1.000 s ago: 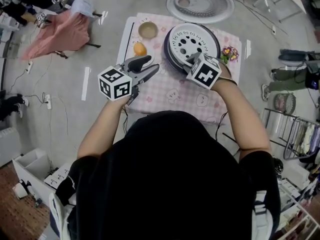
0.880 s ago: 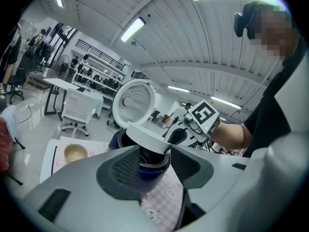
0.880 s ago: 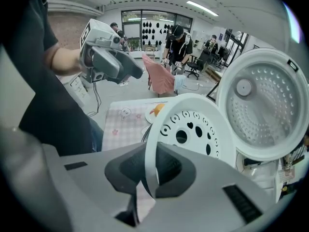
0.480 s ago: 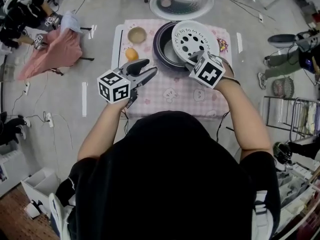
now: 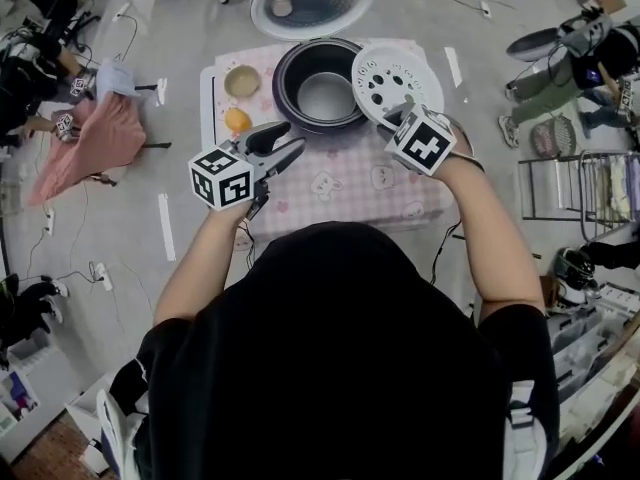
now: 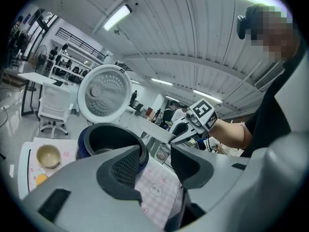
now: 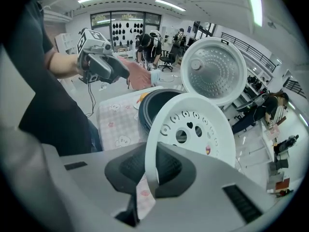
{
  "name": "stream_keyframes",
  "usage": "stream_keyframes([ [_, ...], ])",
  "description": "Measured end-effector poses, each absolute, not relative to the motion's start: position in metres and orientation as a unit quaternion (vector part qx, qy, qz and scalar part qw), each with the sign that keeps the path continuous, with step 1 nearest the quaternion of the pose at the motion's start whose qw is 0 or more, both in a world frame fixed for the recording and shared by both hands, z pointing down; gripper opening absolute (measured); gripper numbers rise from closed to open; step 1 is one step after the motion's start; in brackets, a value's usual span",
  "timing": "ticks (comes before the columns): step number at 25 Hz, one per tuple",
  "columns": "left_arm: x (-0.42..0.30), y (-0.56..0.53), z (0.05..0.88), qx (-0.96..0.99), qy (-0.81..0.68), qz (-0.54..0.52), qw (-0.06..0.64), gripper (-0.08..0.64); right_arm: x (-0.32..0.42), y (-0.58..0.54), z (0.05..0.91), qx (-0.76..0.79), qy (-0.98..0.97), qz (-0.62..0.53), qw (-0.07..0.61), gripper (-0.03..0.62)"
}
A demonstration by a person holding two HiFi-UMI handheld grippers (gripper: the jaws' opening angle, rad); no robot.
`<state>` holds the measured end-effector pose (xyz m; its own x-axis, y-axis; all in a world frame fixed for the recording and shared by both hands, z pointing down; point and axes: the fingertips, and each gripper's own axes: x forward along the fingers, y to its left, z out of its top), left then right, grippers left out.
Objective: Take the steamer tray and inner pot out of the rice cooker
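Seen from above, the right gripper (image 5: 393, 118) is clamped on the near rim of the white perforated steamer tray (image 5: 395, 80), holding it tilted in the air just right of the open rice cooker (image 5: 285, 80). The inner pot (image 5: 325, 98) sits inside the cooker on a pink checked tablecloth (image 5: 340, 183). The left gripper (image 5: 290, 140) hovers near the cooker's front left with its jaws apart and nothing between them, beside a small bowl (image 5: 241, 80) and an orange (image 5: 237, 120).
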<state>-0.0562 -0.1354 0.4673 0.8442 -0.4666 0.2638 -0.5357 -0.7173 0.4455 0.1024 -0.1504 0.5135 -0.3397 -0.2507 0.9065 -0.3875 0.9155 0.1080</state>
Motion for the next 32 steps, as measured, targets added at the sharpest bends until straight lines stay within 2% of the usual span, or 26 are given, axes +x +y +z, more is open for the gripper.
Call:
stream_keyframes([
  [17,-0.011,-0.13,0.476,0.933,-0.223,0.099,0.264,0.216,0.198,-0.127,0.564,0.263,-0.771,0.119,0.568,0.032],
  [26,-0.003,-0.137,0.481,0.931,-0.226,0.104,0.266,0.216,0.225,-0.123,0.621,0.263,-0.753,0.161,0.582,0.031],
  [30,-0.007,-0.139,0.485,0.929,-0.232,0.108,0.269,0.216,0.211,-0.124,0.648,0.247,-0.777,0.176,0.552,0.031],
  [32,-0.008,-0.141,0.487,0.926,-0.235,0.11,0.272,0.216,0.214,-0.123,0.663,0.24,-0.772,0.182,0.559,0.031],
])
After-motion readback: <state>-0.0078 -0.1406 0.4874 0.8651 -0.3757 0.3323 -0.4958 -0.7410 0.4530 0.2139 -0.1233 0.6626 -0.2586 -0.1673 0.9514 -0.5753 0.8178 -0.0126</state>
